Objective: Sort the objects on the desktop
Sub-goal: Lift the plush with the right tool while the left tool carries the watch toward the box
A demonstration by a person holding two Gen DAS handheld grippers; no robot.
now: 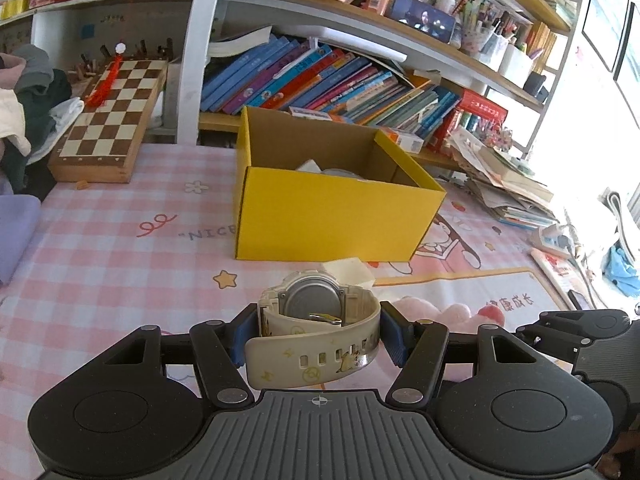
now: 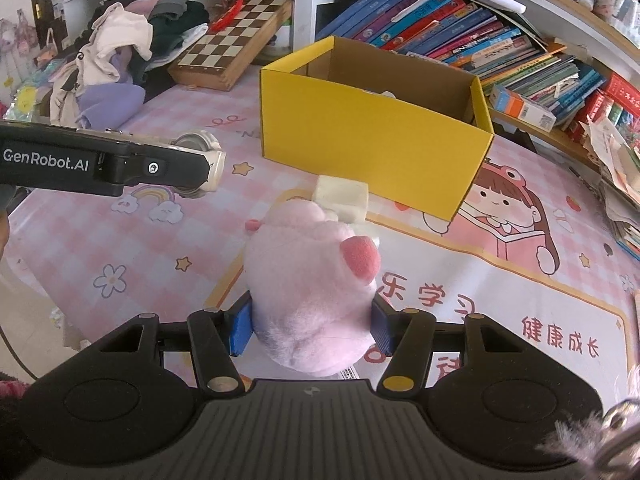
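My left gripper (image 1: pixel 318 332) is shut on a cream wristwatch (image 1: pixel 316 320) with a round metal back, held above the pink checked tablecloth in front of the open yellow box (image 1: pixel 332 216). In the right wrist view the left gripper (image 2: pixel 212 170) shows from the side with the watch (image 2: pixel 200 142). My right gripper (image 2: pixel 312 326) is shut on a pink plush toy (image 2: pixel 312 280); the toy also shows in the left wrist view (image 1: pixel 452 314). A small cream block (image 2: pixel 342 198) lies between the toy and the yellow box (image 2: pixel 360 132). Some pale things lie inside the box.
A wooden chessboard (image 1: pixel 108 120) sits at the back left beside a heap of clothes (image 2: pixel 124 52). Slanted books (image 1: pixel 320 80) fill the shelf behind the box. A stack of papers and booklets (image 1: pixel 508 184) lies at the right. A printed mat (image 2: pixel 500 280) covers the near right tablecloth.
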